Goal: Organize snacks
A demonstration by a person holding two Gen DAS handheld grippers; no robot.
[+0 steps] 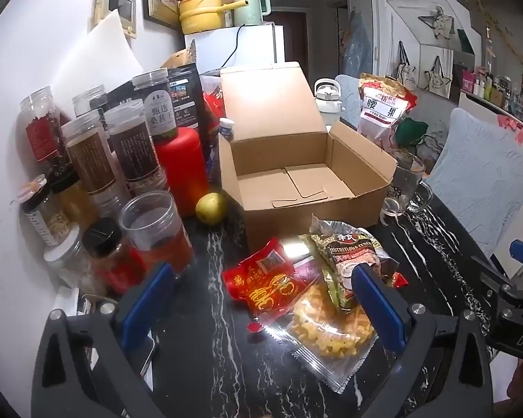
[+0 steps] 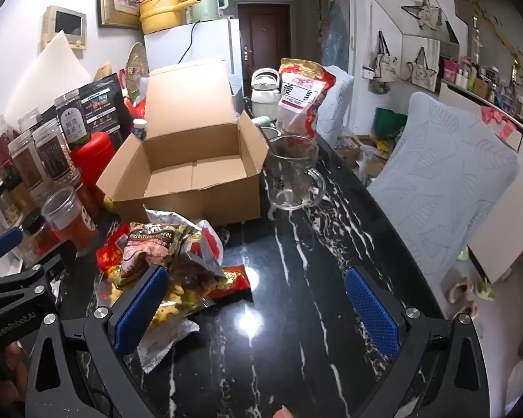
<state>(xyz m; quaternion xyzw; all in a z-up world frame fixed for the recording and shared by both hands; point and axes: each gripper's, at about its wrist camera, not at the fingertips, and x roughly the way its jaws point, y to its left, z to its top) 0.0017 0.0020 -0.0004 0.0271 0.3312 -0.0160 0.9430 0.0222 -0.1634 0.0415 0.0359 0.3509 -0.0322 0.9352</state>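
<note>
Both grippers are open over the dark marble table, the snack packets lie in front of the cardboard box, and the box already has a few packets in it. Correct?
Not quite: the cardboard box is empty; both wrist views show only its bare bottom flaps. The rest holds: the left gripper and right gripper are open, and the snack packets lie in front of it on the marble table.

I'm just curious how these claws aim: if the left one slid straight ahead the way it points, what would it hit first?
Probably the snack packets: the open left gripper points down at the red packet and clear yellow-snack bag between its fingers. Depth is hard to judge.

Snack packets [image 1: 307, 278] lie before the cardboard box [image 1: 296, 177]; jars [image 1: 97, 160] left.
</note>
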